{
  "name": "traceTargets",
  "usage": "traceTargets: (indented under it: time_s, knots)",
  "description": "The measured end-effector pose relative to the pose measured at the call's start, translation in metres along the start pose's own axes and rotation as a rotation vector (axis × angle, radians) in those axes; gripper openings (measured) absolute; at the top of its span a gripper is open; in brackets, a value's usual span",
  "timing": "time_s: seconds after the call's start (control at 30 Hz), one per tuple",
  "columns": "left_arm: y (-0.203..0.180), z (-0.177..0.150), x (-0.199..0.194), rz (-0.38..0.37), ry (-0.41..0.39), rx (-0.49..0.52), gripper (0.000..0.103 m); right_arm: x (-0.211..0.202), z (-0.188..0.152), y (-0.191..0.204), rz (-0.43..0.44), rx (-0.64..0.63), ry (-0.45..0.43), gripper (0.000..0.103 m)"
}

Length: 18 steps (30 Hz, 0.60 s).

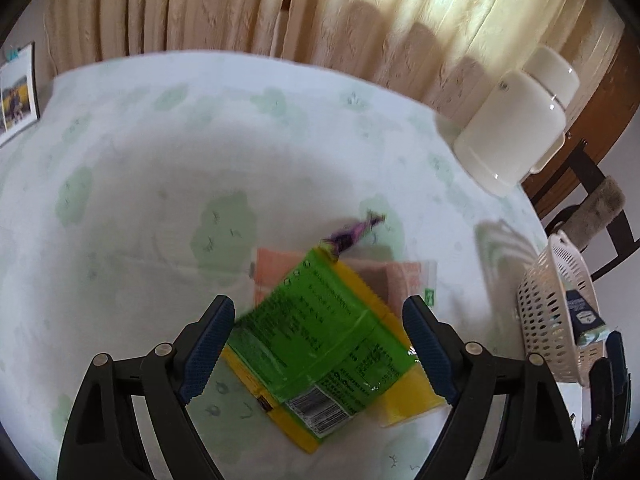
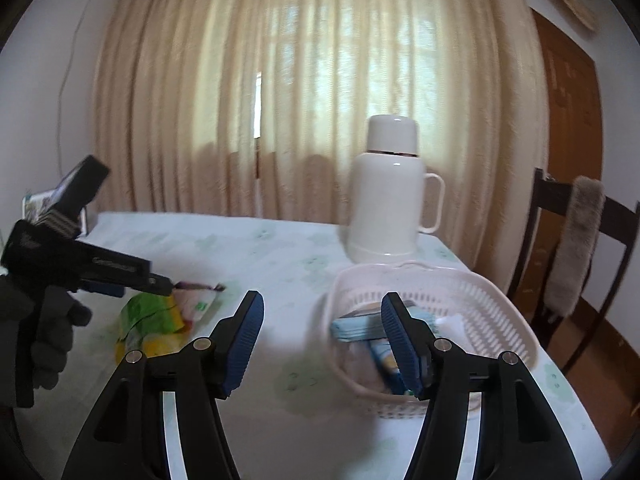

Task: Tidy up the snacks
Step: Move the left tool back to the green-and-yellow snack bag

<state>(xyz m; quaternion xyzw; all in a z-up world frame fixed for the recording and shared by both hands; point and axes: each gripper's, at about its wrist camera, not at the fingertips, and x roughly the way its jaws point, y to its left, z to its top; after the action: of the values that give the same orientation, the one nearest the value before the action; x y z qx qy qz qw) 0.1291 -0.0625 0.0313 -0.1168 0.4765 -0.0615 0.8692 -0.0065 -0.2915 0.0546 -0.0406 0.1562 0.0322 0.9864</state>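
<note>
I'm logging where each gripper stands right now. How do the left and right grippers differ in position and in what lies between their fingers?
The left gripper hangs over the snack pile, its fingers either side of the green packet; the right gripper has only bare tablecloth between its fingers. The left is away from the basket, while the right's finger overlaps its rim in view. Both are open, holding nothing.

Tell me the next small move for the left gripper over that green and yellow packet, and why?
Probably lower the left gripper and close on the green and yellow packet. Its jaws are open with the packet lying between them on the table, not gripped. The white basket already holds snacks, and the right gripper hangs open and empty near it.
</note>
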Motion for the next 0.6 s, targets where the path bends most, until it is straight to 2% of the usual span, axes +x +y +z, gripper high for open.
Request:
traceTargets:
  time_s: [0.07,0.33,0.6]
  knots:
    - [-0.003,-0.002,0.002,0.024,-0.005,0.006,0.085,0.000,-0.001,0.000,0.003,0.002,0.002,0.066]
    - [0.005,-0.010,0.006,0.099,0.005,0.012,0.093,0.000,0.002,-0.001,0.016,0.001,0.011,0.067]
    - [0.029,-0.027,-0.005,0.122,0.011,0.007,0.096,0.000,0.002,-0.001,0.020,0.003,0.015,0.067]
